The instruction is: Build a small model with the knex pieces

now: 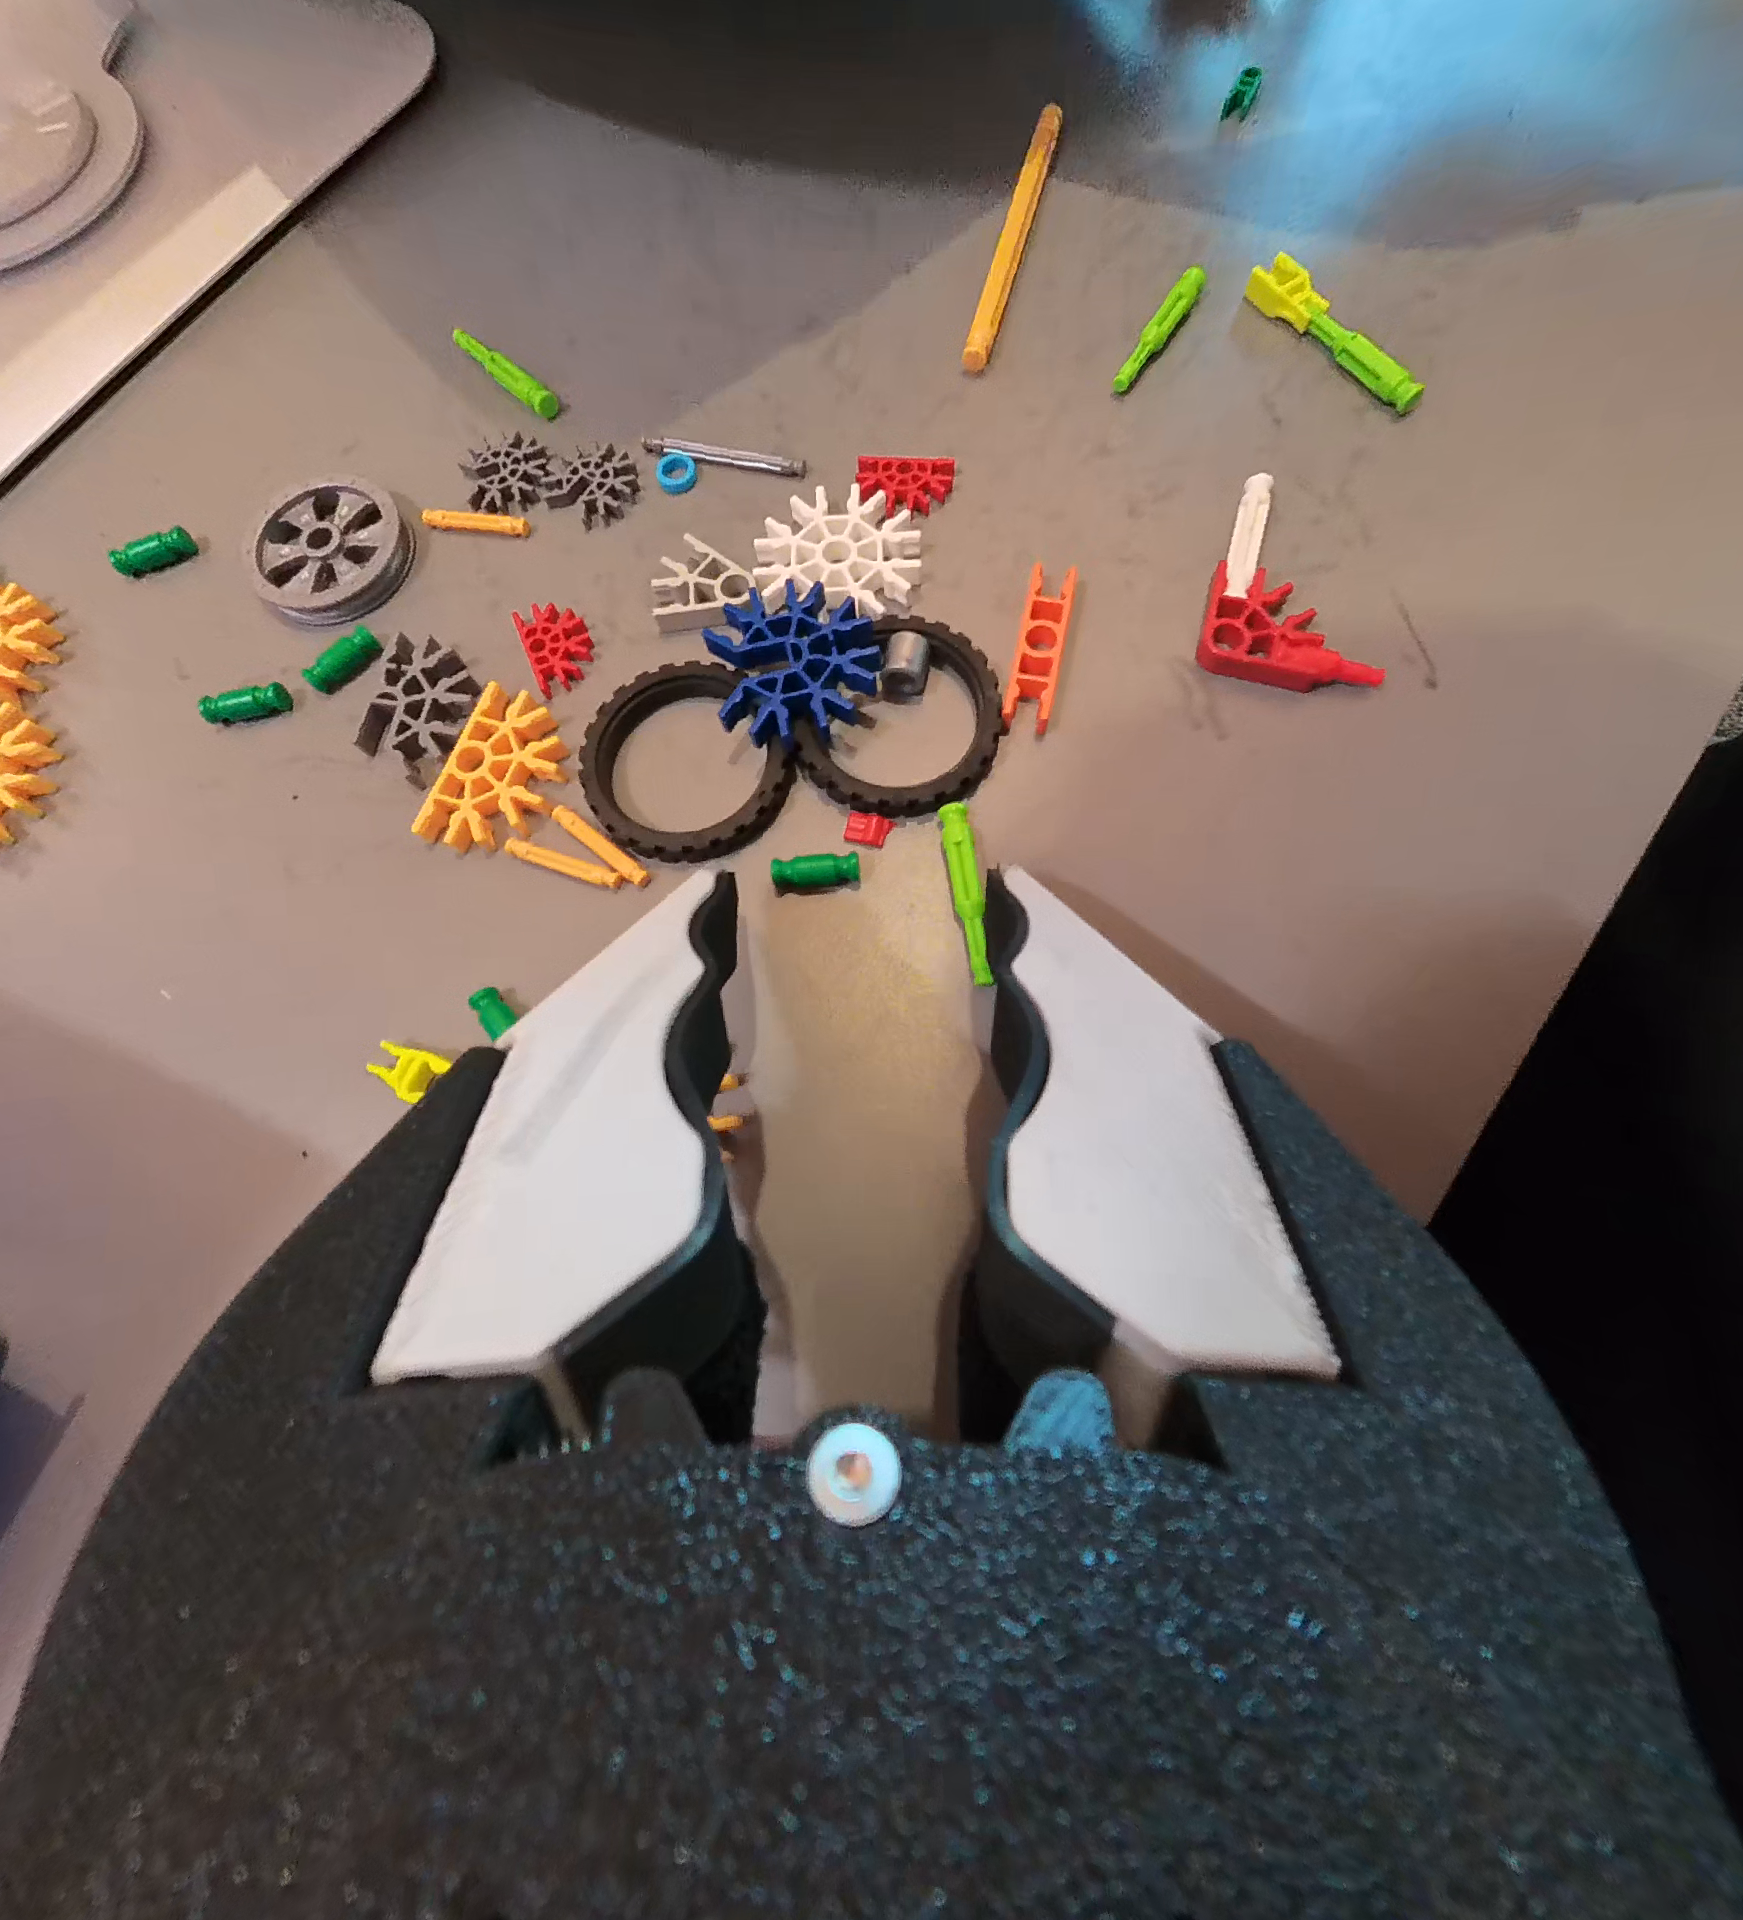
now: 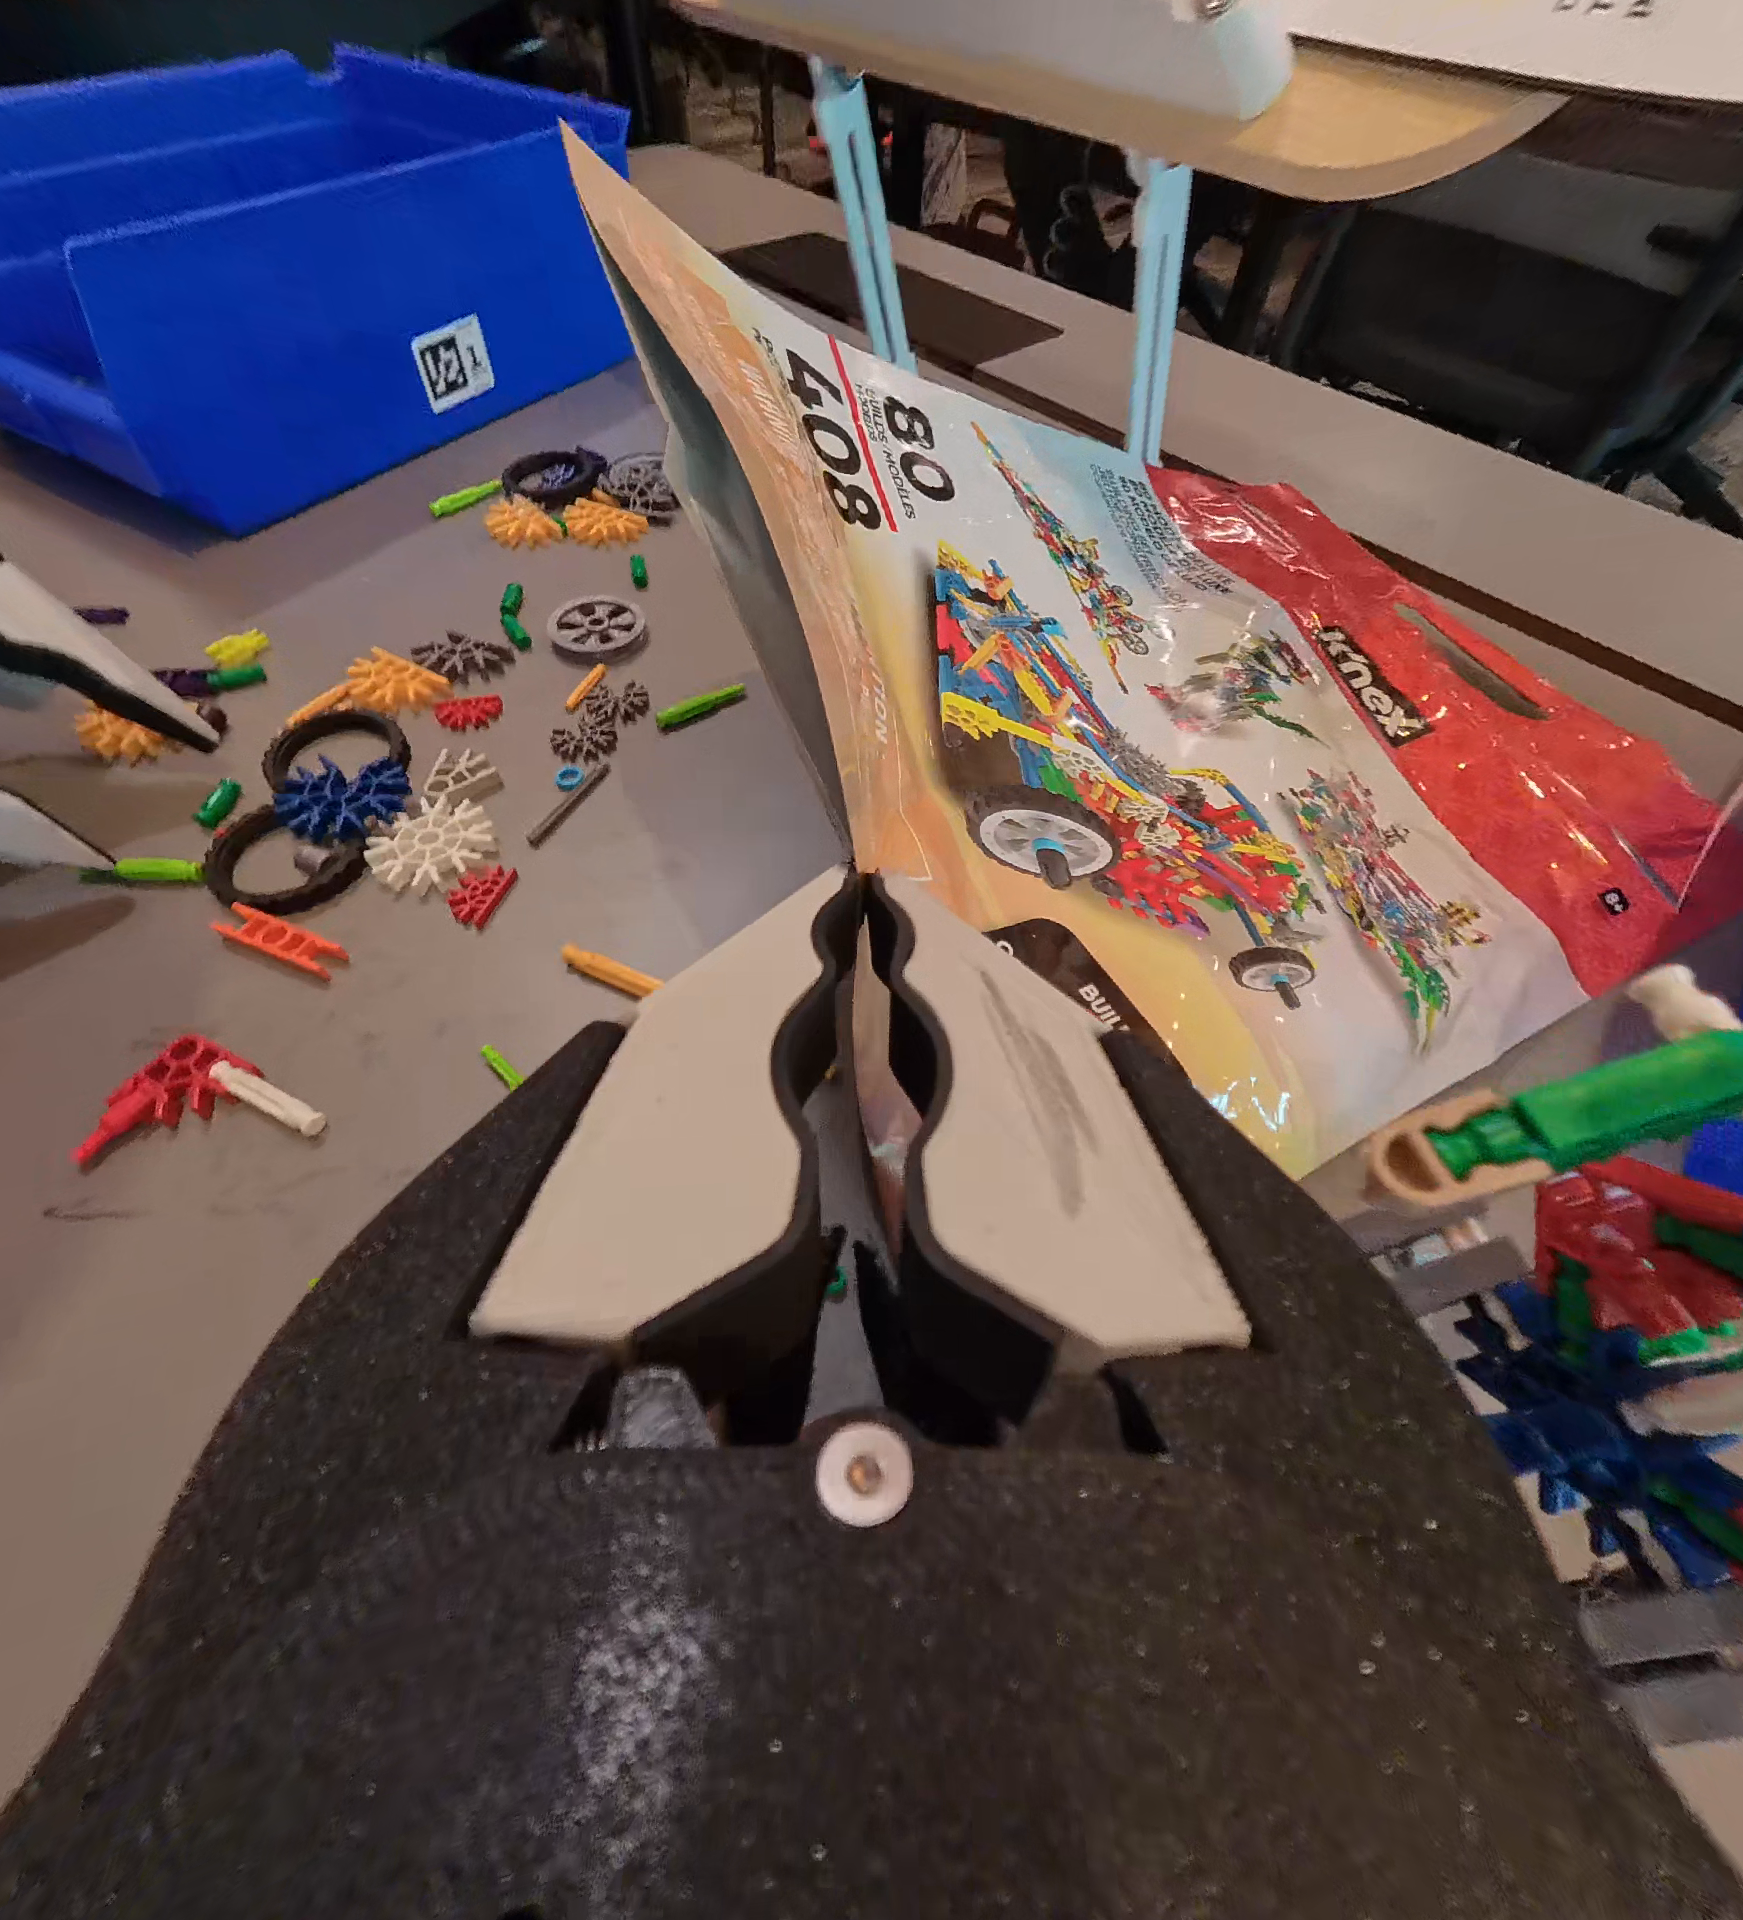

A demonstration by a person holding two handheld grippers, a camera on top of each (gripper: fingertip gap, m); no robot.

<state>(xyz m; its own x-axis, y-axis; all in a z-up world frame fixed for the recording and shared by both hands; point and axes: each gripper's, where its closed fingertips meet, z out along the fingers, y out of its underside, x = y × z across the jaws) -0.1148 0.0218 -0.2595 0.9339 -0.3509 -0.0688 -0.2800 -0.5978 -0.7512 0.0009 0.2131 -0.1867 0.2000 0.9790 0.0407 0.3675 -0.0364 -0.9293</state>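
The left gripper (image 1: 862, 883) hovers, jaws apart, with a green rod (image 1: 966, 894) at its 1 o'clock fingertip. The right gripper (image 2: 865, 883) has its jaws clamped on a bag (image 2: 1106, 665), with loose parts at 10 o'clock on the tabletop (image 2: 171, 1299).

Bin (image 2: 223, 312) behind scattered pieces (image 2: 399, 769); printed bag (image 2: 1210, 727) right of them, on table (image 2: 67, 1299).

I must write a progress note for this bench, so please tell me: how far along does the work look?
Looks done: many small plastic construction pieces, such as the blue snowflake connector and black tyre rings, lie loose on the grey table. In hand: the right gripper is shut on the edge of the printed plastic bag, lifting it. The left gripper is open and empty beside a light green rod. Left: cannot tell.
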